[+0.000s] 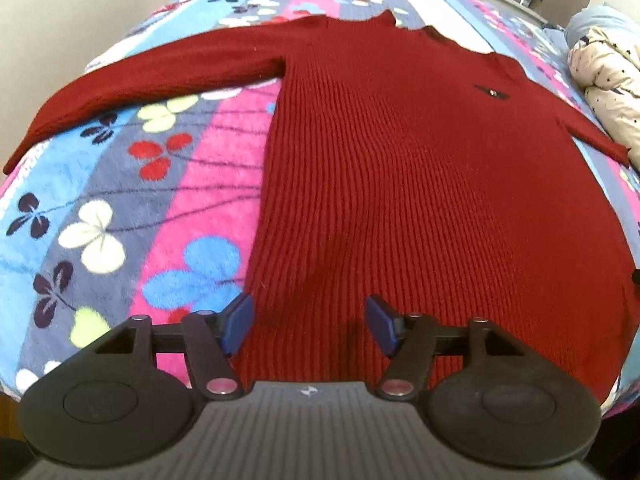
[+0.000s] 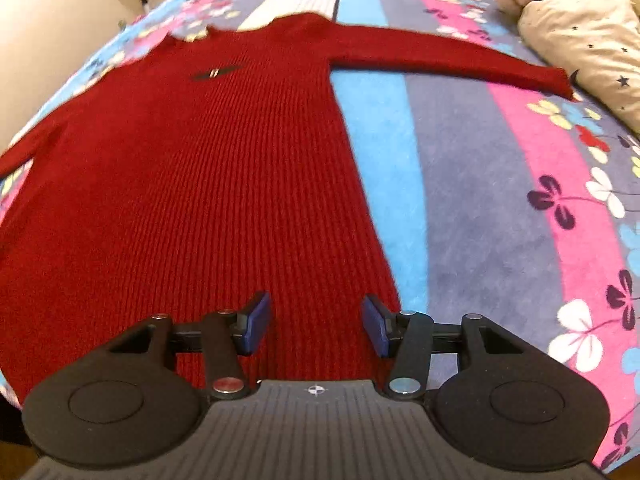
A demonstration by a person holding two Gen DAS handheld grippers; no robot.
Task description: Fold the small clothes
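The left gripper [image 1: 308,326] stands with its blue pads apart and nothing pinched, low in the frame over the near hem of the red sweater [image 1: 400,160]. The right gripper [image 2: 316,326] is likewise spread and empty above the hem. The sweater lies flat, running up the frame from both claws, sleeves spread sideways, on a flowered blanket [image 2: 500,200]. A cream quilt [image 2: 580,20] sits upper right.
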